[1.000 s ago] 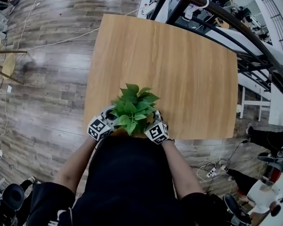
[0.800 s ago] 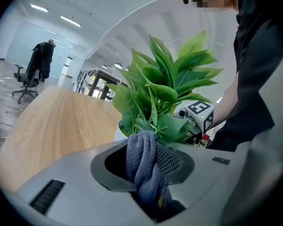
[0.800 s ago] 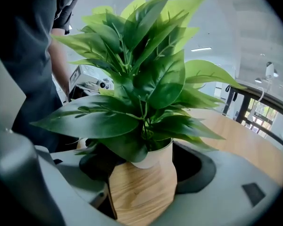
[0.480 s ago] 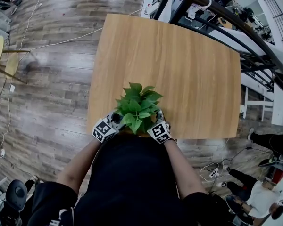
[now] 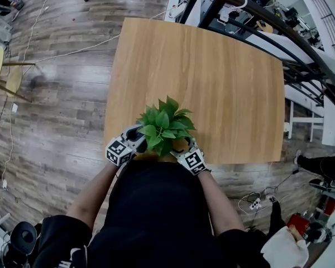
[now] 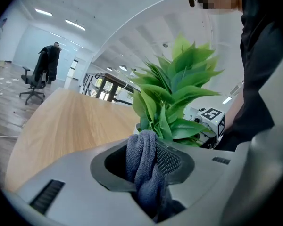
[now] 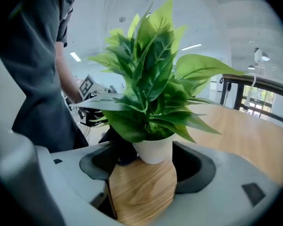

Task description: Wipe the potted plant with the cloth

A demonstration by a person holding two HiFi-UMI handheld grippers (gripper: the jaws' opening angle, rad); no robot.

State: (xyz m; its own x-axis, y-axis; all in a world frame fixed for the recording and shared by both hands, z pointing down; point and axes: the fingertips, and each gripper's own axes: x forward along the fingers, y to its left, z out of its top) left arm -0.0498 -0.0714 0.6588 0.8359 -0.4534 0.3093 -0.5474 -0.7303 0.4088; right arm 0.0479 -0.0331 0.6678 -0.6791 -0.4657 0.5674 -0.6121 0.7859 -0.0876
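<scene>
My left tool (image 5: 129,140) is clamped on the grey cloth (image 6: 144,160), at the potted plant's (image 5: 164,126) 8 o'clock. My right tool (image 5: 185,148) sits at 4 o'clock, jaws wide, with the white pot (image 7: 153,151) between them. The plant stands at the table's (image 5: 212,77) 6 o'clock edge.

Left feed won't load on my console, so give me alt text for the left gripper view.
The left gripper is shut on a bunched grey cloth, right in front of a leafy green potted plant. A wooden table stretches away to the left, and the person's dark clothing fills the right edge.
</scene>
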